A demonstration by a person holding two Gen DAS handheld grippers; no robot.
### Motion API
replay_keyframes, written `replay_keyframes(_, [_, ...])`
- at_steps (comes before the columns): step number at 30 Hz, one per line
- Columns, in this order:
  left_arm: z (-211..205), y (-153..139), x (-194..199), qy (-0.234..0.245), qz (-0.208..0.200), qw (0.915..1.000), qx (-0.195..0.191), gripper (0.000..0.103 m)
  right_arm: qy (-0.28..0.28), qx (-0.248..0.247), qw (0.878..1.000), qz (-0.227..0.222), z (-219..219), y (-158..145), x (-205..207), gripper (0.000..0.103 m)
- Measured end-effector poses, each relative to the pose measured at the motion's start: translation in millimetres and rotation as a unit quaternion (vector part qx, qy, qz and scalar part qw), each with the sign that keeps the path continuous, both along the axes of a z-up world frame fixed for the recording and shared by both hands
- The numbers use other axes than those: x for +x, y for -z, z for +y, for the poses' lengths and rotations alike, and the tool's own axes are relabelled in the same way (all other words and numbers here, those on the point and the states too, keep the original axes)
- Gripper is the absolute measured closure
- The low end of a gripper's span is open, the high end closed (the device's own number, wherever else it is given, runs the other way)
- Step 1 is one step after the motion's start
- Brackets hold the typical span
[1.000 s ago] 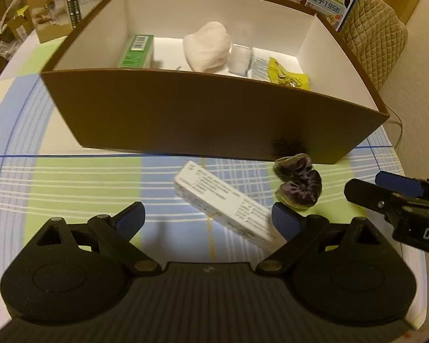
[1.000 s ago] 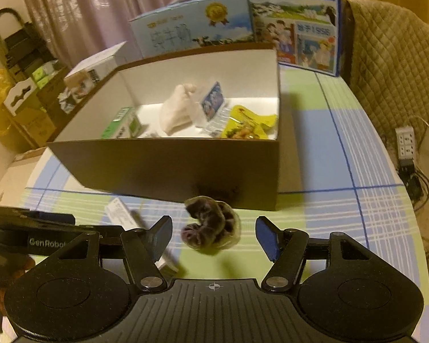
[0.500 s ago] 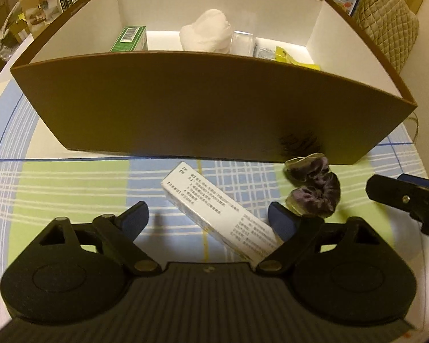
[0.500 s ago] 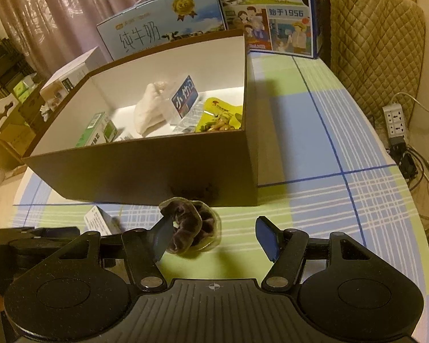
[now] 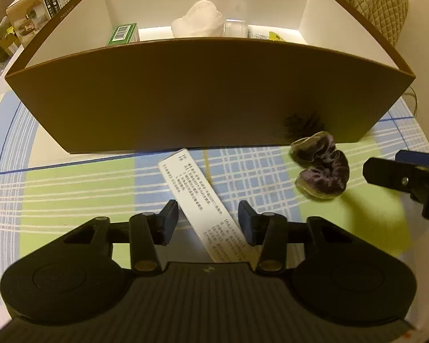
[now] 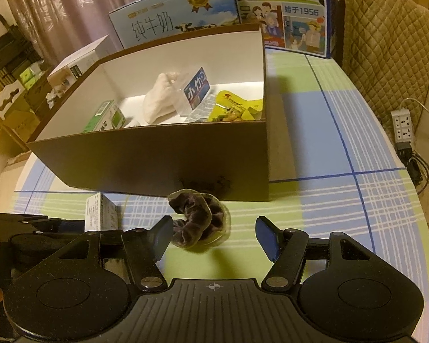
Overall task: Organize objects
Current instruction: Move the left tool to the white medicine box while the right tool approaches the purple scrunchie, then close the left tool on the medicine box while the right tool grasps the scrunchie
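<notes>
- We hold the left tongs (image 5: 206,218) partly closed around a long white carton (image 5: 206,204); the pads stand close on either side of it, but we cannot confirm that both touch it.
- The carton lies flat on the checked tablecloth (image 5: 71,194), its long axis running diagonally from the tongs up and left toward the brown box (image 5: 203,94); the pads therefore cross it at a slant, not square.
- We hold the right tongs (image 6: 213,238) wide open and empty. The purple scrunchie (image 6: 198,218) sits between the fingers but well off centre, touching or nearly touching the left pad (image 6: 161,237), with a clear gap to the right pad.
- The scrunchie rests on the cloth just in front of the box wall, to the right of the carton, so the right tongs are nearer to it.
- The box already holds a green packet (image 6: 107,117), a white cloth bundle (image 6: 160,100) and a yellow pouch (image 6: 237,107).
- We judge the next step needs the right tongs shifted leftward to centre the scrunchie before closing.
</notes>
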State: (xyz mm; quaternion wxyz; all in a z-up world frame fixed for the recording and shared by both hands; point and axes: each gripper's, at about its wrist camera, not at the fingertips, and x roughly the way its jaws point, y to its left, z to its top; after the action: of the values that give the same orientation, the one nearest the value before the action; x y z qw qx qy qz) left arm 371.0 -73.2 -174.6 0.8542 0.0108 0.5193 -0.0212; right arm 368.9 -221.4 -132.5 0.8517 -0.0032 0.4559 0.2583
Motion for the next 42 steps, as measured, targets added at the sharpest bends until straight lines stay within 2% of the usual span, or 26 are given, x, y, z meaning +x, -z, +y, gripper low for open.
replay_keyframes(2, [1.5, 0.8, 0.1, 0.006, -0.003, 0.9999, 0.009, 0.069, -0.004, 0.000, 1.000, -0.002, 3.1, 0.9, -0.4, 0.041])
replay_keyframes(4, [3.8, 1.5, 1.3, 0.007, -0.003, 0.9999, 0.013, 0.079, -0.010, 0.000, 1.000, -0.002, 6.8, 2.7, -0.4, 0.041])
replay_keyframes(12, [21.0, 1.1, 0.1, 0.002, 0.005, 0.9999, 0.013, 0.080, -0.029, -0.005, 1.000, -0.006, 25.6, 16.4, 1.6, 0.041])
replay_keyframes(18, [35.8, 1.3, -1.7, -0.006, 0.006, 0.9998, 0.016, 0.080, -0.021, -0.029, 0.999, -0.015, 35.1, 34.5, 5.5, 0.042])
replay_keyframes(19, [38.3, 1.1, -2.0, -0.007, 0.006, 0.9998, 0.015, 0.080, -0.019, -0.032, 0.999, -0.016, 35.6, 37.2, 6.1, 0.045])
replay_keyframes(22, [45.7, 1.0, -3.7, -0.009, 0.004, 0.9998, 0.018, 0.080, -0.019, -0.025, 0.999, -0.003, 35.2, 44.5, 8.9, 0.070])
replay_keyframes(26, [54.5, 0.9, -7.7, -0.009, 0.003, 0.9998, 0.017, 0.080, -0.031, -0.021, 0.999, -0.003, 38.0, 42.8, 5.7, 0.082])
replay_keyframes(31, [63.8, 1.6, -18.3, -0.001, 0.003, 0.9999, 0.013, 0.080, -0.088, -0.012, 0.996, 0.021, 53.3, 36.5, -10.5, 0.085])
replay_keyframes(36, [72.4, 0.2, -36.7, 0.014, 0.004, 0.9998, 0.012, 0.080, -0.155, -0.039, 0.987, 0.024, 70.6, 34.7, -38.7, 0.085])
replay_keyframes(42, [75.7, -0.8, -57.0, 0.038, 0.017, 0.9991, 0.008, 0.081, -0.190, -0.050, 0.980, 0.028, 72.9, 34.5, -63.5, 0.085])
